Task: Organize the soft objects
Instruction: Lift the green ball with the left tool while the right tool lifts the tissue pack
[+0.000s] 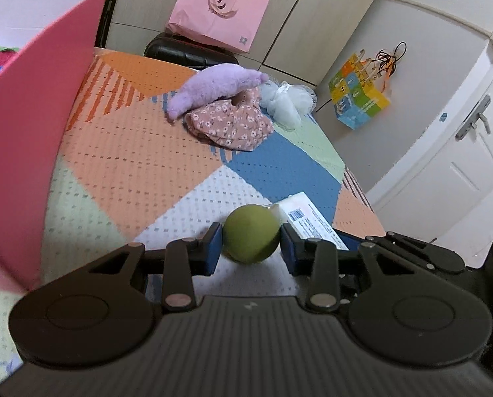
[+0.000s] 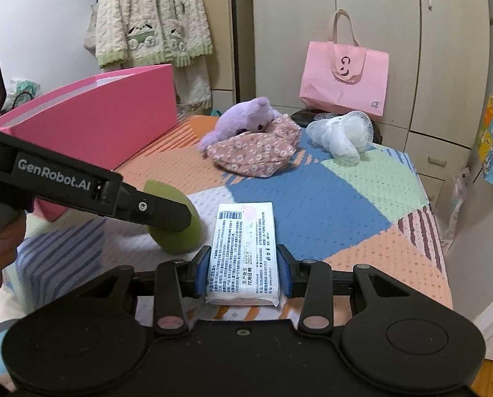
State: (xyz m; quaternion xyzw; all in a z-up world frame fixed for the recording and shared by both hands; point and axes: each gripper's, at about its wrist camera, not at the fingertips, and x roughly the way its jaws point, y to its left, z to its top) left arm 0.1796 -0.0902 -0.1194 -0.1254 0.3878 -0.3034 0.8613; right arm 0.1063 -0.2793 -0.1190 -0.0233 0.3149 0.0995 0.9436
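My left gripper (image 1: pixel 250 244) is shut on a green sponge (image 1: pixel 250 239), close over the bed; the sponge also shows in the right wrist view (image 2: pixel 176 235) under the left gripper's finger. My right gripper (image 2: pixel 243 271) is shut on a white tissue pack (image 2: pixel 243 251), which also shows in the left wrist view (image 1: pixel 307 215). A purple plush toy (image 1: pixel 213 87) (image 2: pixel 243 115), a floral pink cloth (image 1: pixel 229 124) (image 2: pixel 256 149) and a white mesh pouf (image 1: pixel 284 101) (image 2: pixel 340 134) lie together at the bed's far end.
A pink box (image 1: pixel 34 125) (image 2: pixel 94 122) stands open on the left of the patterned bedspread (image 1: pixel 140 165) (image 2: pixel 329 205). A pink paper bag (image 1: pixel 218 10) (image 2: pixel 344 79) stands by the wardrobe. A colourful bag (image 1: pixel 359 96) hangs on the wall. A door (image 1: pixel 461 152) is at right.
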